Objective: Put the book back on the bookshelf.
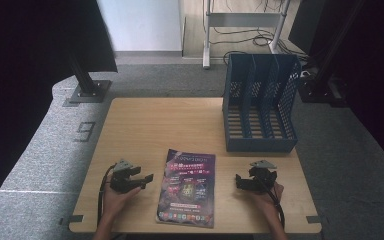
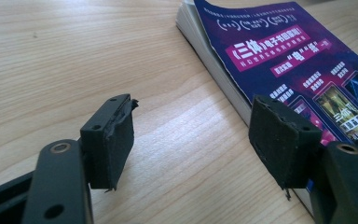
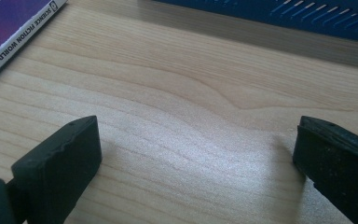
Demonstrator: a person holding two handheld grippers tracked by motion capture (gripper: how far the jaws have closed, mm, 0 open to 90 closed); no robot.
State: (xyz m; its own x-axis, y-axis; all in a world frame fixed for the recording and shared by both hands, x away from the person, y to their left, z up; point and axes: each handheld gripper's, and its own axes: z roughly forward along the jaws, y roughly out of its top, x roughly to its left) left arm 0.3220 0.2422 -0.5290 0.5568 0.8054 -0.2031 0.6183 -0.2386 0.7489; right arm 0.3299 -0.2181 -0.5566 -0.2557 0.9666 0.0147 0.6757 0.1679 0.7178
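Observation:
A magazine (image 1: 186,187) with a purple cover lies flat on the wooden table (image 1: 180,125), near its front edge. My left gripper (image 1: 144,181) rests just left of it, held by a hand, open. In the left gripper view the left gripper (image 2: 196,135) has bare wood between its jaws, and the magazine (image 2: 279,51) with its page edges lies by the right jaw. My right gripper (image 1: 240,181) sits to the magazine's right, also open. In the right gripper view the right gripper (image 3: 200,149) spans bare tabletop, with the magazine spine (image 3: 9,28) at top left.
A blue file rack (image 1: 260,102) with three slots stands at the table's back right; its base (image 3: 279,14) crosses the top of the right gripper view. Dark stands and cables are on the floor beyond the table.

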